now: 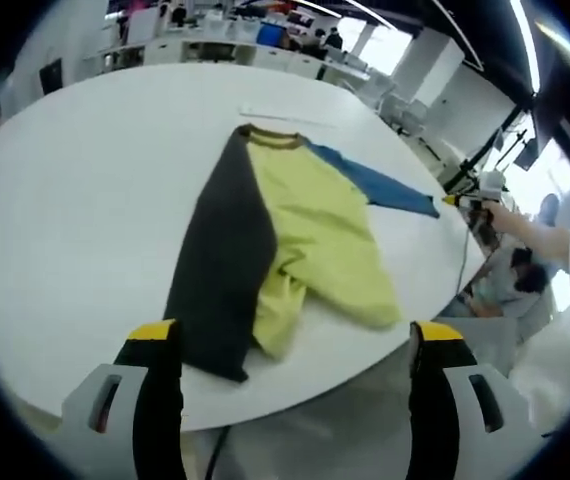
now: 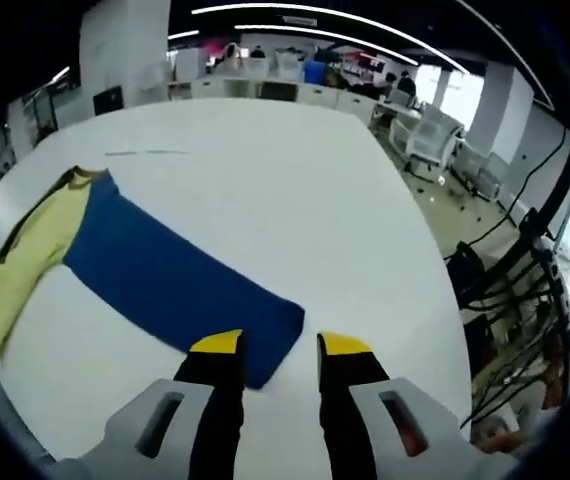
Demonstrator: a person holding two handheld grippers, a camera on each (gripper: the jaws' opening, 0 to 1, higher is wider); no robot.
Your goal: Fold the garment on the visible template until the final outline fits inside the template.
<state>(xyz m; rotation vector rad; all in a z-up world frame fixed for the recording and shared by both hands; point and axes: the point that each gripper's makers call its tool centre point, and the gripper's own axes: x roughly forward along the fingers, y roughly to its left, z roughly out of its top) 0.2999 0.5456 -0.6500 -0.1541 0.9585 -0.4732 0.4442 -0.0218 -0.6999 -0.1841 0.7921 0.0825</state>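
Garment [image 1: 295, 240] of yellow body, black sleeve and blue sleeve [image 2: 175, 275] lying flat on white table [image 1: 75, 200]; left gripper [image 1: 295, 345] released near its hem, right gripper [image 2: 280, 345] parted, empty, astride the blue cuff.

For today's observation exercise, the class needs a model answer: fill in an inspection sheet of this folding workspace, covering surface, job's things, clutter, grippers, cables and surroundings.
Surface: white table, a faint line marked on it near the collar.
Job's things: garment, yellow body, dark sleeve folded along it, blue sleeve stretched out flat.
Clutter: nothing seen.
Grippers: left gripper open, hanging over the table edge; right gripper open at the blue sleeve's cuff.
Cables: black cables beside the table.
Surroundings: open office, desks, ceiling strip lights.
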